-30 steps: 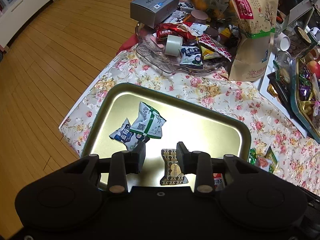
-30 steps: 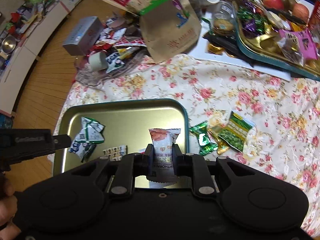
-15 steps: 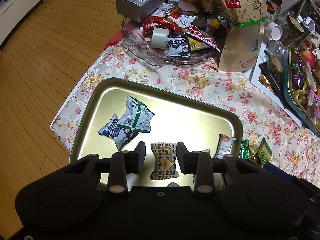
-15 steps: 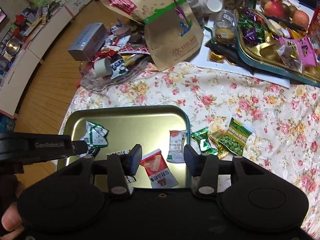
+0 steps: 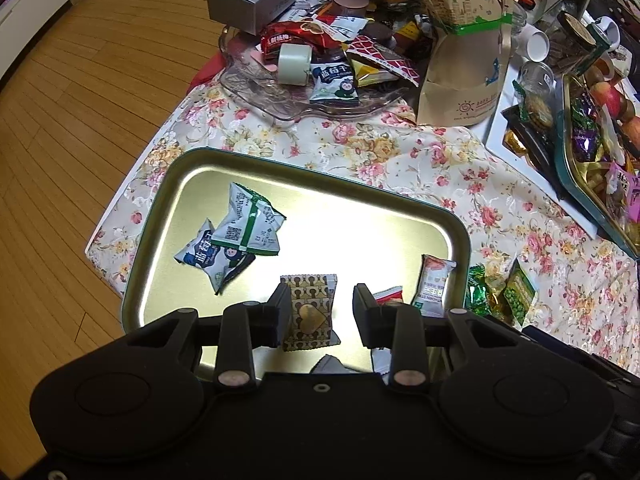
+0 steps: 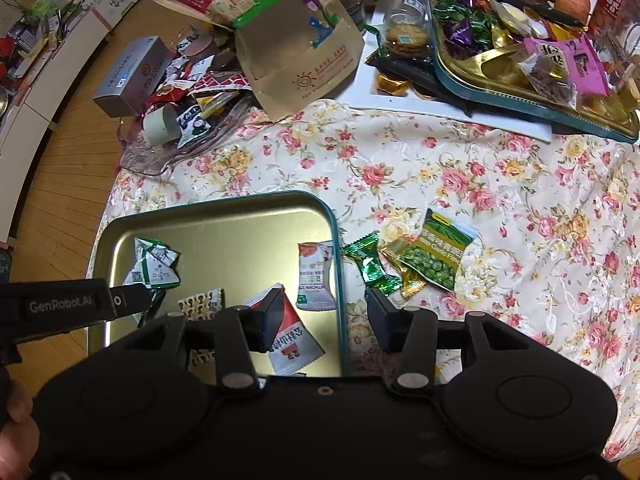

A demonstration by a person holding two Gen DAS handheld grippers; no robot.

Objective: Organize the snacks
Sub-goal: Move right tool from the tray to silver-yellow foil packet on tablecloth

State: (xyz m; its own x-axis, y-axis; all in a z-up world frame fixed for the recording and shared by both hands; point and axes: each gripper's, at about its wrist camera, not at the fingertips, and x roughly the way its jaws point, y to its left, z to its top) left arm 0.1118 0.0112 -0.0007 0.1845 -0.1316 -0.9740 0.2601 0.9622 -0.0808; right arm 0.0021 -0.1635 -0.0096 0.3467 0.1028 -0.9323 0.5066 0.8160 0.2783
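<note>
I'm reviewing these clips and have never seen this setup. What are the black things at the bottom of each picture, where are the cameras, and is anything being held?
No robot here: a person holds a pair of tongs in each hand, each with a camera looking along its fingers. The left tongs and the right tongs both stand open and hold nothing. Below them a gold tray sits on a floral tablecloth. In it lie a gold heart-print packet, blue-and-green packets, an orange-topped white packet and a red-and-white packet. A green pea packet and green candy lie beside the tray.
</note>
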